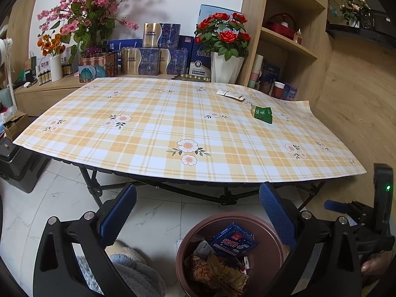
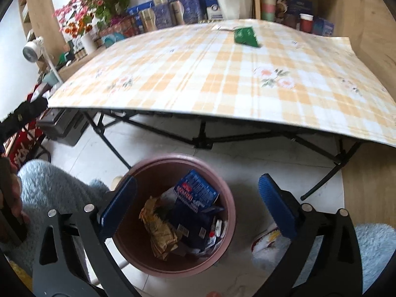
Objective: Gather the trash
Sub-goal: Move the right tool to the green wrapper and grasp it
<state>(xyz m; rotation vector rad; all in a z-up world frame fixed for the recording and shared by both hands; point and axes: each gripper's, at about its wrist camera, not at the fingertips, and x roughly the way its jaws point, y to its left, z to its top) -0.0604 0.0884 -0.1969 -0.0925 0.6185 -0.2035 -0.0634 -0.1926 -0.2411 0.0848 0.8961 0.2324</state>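
Left gripper [image 1: 198,212]: jaws spread wide, nothing between the blue pads, hovering over the white tiled floor [image 1: 61,193] just in front of the near table edge. Below its left finger, a grey fluffy slipper [image 1: 128,272] on the floor. Folding table [image 1: 158,185] on black crossed legs, covered by a yellow-and-white checked cloth [image 1: 148,128] with flower prints. Cloth surface is mostly bare on the left and centre. Right of centre on the floor, near side of the table: round brownish-pink bin [image 1: 269,227], open top, already holding trash, namely a blue printed carton [image 1: 232,240] lying on top and crumpled yellow-orange wrappers [image 1: 217,272] beneath and to its left. Right gripper [image 2: 198,203]: jaws fully spread, pads apart on either side of the bin mouth, nothing pinched; it hangs directly above the bin [image 2: 227,212], pointing steeply down into it, with the carton [image 2: 195,193] and wrappers [image 2: 158,230] visible between the fingers. Right wrist view is motion-blurred. Trash still on the table, far right part of the cloth: a white flat packet [image 1: 230,94] near the far edge, and just nearer and to its right a green packet [image 1: 262,113]; the two lie close but apart. Behind the table: boxes, a white pot of red roses [image 1: 225,37], wooden shelving [image 1: 292,39] at far right
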